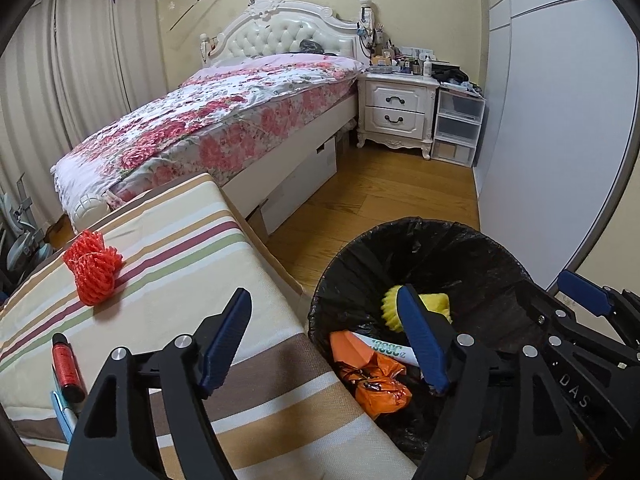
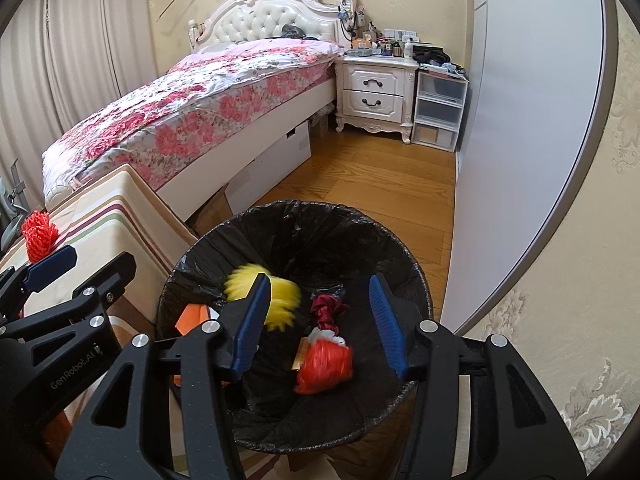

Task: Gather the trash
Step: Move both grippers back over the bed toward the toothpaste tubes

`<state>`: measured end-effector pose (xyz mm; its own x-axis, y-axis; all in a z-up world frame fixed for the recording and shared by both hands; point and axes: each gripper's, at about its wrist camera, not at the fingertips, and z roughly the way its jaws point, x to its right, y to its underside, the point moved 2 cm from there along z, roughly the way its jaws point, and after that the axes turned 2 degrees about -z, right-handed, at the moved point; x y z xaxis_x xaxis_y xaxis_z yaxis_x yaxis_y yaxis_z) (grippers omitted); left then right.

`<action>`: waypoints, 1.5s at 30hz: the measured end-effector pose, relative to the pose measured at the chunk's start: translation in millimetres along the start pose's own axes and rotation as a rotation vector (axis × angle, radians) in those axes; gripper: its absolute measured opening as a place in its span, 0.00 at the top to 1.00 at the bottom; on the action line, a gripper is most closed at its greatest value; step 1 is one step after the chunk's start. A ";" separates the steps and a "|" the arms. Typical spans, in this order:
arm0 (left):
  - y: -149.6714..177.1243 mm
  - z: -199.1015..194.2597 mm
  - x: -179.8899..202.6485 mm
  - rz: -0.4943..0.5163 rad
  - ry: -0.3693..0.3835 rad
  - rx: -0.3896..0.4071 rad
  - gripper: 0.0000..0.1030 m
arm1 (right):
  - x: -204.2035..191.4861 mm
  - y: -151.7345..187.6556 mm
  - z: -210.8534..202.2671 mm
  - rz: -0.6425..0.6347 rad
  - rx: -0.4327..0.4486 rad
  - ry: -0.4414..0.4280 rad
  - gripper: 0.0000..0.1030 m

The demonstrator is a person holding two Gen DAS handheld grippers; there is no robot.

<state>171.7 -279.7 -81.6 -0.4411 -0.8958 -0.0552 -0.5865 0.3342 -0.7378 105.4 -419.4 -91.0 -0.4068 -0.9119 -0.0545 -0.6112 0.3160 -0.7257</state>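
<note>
Lying in the round bin (image 2: 400, 276), whose crinkled black plastic liner folds over the rim, are a ribbed yellow foam net (image 2: 280, 300), a blurred red foam net (image 2: 326, 366), a dark red knotted scrap (image 2: 326, 308) and an orange bag (image 1: 374, 380). The right gripper (image 2: 322, 322) hovers above them, blue ridged fingers spread wide, empty. The left gripper (image 1: 324, 344) is equally wide and empty, straddling the bin's edge and striped cloth (image 1: 180, 240), where another red mesh net (image 1: 94, 266) and a slim red tube (image 1: 66, 366) rest.
</note>
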 end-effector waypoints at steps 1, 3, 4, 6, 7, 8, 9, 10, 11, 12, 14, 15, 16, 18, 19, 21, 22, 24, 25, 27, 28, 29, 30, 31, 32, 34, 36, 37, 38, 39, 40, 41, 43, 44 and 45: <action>0.0 -0.1 -0.8 -0.002 -0.004 -0.001 0.28 | 0.7 0.0 -0.2 0.002 0.000 0.002 0.51; 0.3 -1.6 -2.8 -0.007 -0.012 -0.003 0.27 | 1.6 0.1 -1.1 0.003 0.000 0.002 0.51; 0.2 -2.1 -4.5 -0.010 -0.014 -0.003 0.27 | 1.7 0.1 -1.1 0.003 0.000 0.002 0.50; 0.9 -4.1 -9.7 -0.015 -0.021 0.000 0.27 | 1.0 -0.2 -1.9 0.001 0.000 0.001 0.50; 1.3 -5.9 -11.6 -0.018 -0.024 0.002 0.27 | 0.8 0.0 -2.5 0.000 0.001 0.000 0.50; 1.8 -7.9 -13.6 -0.021 -0.028 0.003 0.27 | 0.0 0.0 -3.3 -0.001 0.001 -0.001 0.49; 2.6 -10.2 -15.9 -0.025 -0.032 0.005 0.27 | -1.7 -0.2 -4.1 -0.003 0.001 -0.003 0.49; 4.3 -12.8 -17.3 -0.028 -0.036 0.006 0.27 | -3.1 0.1 -5.0 -0.005 0.002 -0.005 0.49; 5.3 -15.0 -20.2 -0.033 -0.040 0.005 0.27 | -4.2 0.9 -6.3 -0.007 0.003 -0.008 0.48; 6.8 -17.4 -23.7 -0.039 -0.045 0.004 0.27 | -6.2 1.9 -7.7 -0.011 0.003 -0.010 0.48; 9.7 -21.5 -30.0 -0.049 -0.056 0.001 0.27 | -11.3 3.0 -9.7 -0.017 0.005 -0.017 0.46; 11.1 -23.6 -33.8 -0.055 -0.062 0.001 0.27 | -14.6 3.3 -10.6 -0.021 0.004 -0.022 0.46; 13.3 -26.6 -39.2 -0.063 -0.070 0.000 0.27 | -17.6 4.1 -11.6 -0.025 0.003 -0.028 0.46; 17.0 -31.1 -48.6 -0.080 -0.085 -0.005 0.27 | -24.8 5.8 -13.9 -0.034 0.001 -0.041 0.46; 18.7 -32.7 -53.5 -0.088 -0.092 -0.008 0.27 | -29.8 6.2 -14.7 -0.039 0.001 -0.048 0.46; 22.7 -37.5 -64.4 -0.105 -0.107 -0.010 0.27 | -37.8 7.5 -17.3 -0.051 -0.001 -0.067 0.46; 25.2 -40.6 -70.8 -0.115 -0.117 -0.009 0.27 | -43.2 8.3 -18.9 -0.059 -0.001 -0.076 0.46; 30.1 -46.4 -82.8 -0.134 -0.136 -0.008 0.27 | -54.1 9.6 -22.2 -0.080 0.000 -0.091 0.46; 32.8 -49.5 -90.8 -0.145 -0.150 -0.010 0.27 | -59.6 10.1 -23.9 -0.090 0.002 -0.099 0.46; 37.2 -54.8 -104.0 -0.165 -0.172 -0.013 0.27 | -70.2 10.9 -27.3 -0.108 0.004 -0.115 0.46; 40.5 -58.1 -111.5 -0.179 -0.182 -0.015 0.27 | -75.7 11.5 -29.0 -0.118 0.005 -0.124 0.46; 43.7 -61.3 -118.5 -0.192 -0.191 -0.016 0.27 | -80.9 12.2 -30.6 -0.127 0.006 -0.132 0.46; 47.3 -65.2 -125.9 -0.206 -0.202 -0.016 0.27 | -88.5 11.8 -30.9 -0.136 0.006 -0.140 0.46; 50.0 -68.0 -131.9 -0.216 -0.210 -0.016 0.27 | -94.1 12.5 -32.3 -0.144 0.007 -0.149 0.46; 54.3 -71.1 -139.6 -0.227 -0.220 -0.017 0.27 | -99.6 13.3 -33.8 -0.154 0.006 -0.157 0.46; 61.3 -77.6 -152.7 -0.252 -0.237 -0.019 0.27 | -110.8 15.3 -37.0 -0.173 0.007 -0.173 0.46; 68.2 -83.9 -165.4 -0.276 -0.253 -0.020 0.27 | -123.1 17.6 -40.8 -0.193 0.008 -0.188 0.46; 71.9 -87.2 -172.2 -0.289 -0.264 -0.020 0.27 | -128.8 18.7 -42.8 -0.204 0.009 -0.194 0.46; 75.7 -90.0 -178.5 -0.302 -0.273 -0.022 0.27 | -134.1 19.8 -44.5 -0.214 0.010 -0.200 0.46; 78.8 -91.9 -184.4 -0.313 -0.279 -0.025 0.27 | -138.9 21.0 -46.3 -0.223 0.011 -0.206 0.46; 82.3 -93.6 -190.1 -0.325 -0.287 -0.029 0.27 | -143.3 21.8 -47.7 -0.230 0.012 -0.211 0.46; 85.9 -94.9 -195.3 -0.335 -0.295 -0.033 0.27 | -146.9 22.4 -49.0 -0.237 0.012 -0.217 0.46; 92.0 -97.0 -203.9 -0.351 -0.304 -0.041 0.27 | -154.9 24.2 -51.5 -0.249 0.012 -0.226 0.46; 94.9 -97.6 -208.0 -0.358 -0.307 -0.045 0.27 | -158.5 25.1 -52.4 -0.255 0.011 -0.230 0.46; 96.5 -97.5 -210.4 -0.363 -0.308 -0.049 0.27 | -162.0 26.2 -52.9 -0.261 0.010 -0.233 0.46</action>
<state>141.7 -30.4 -75.6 0.0158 -0.9999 -0.0021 -0.6999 -0.0096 -0.7142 119.4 -249.5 -64.9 -0.0709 -0.9973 -0.0205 -0.6669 0.0627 -0.7425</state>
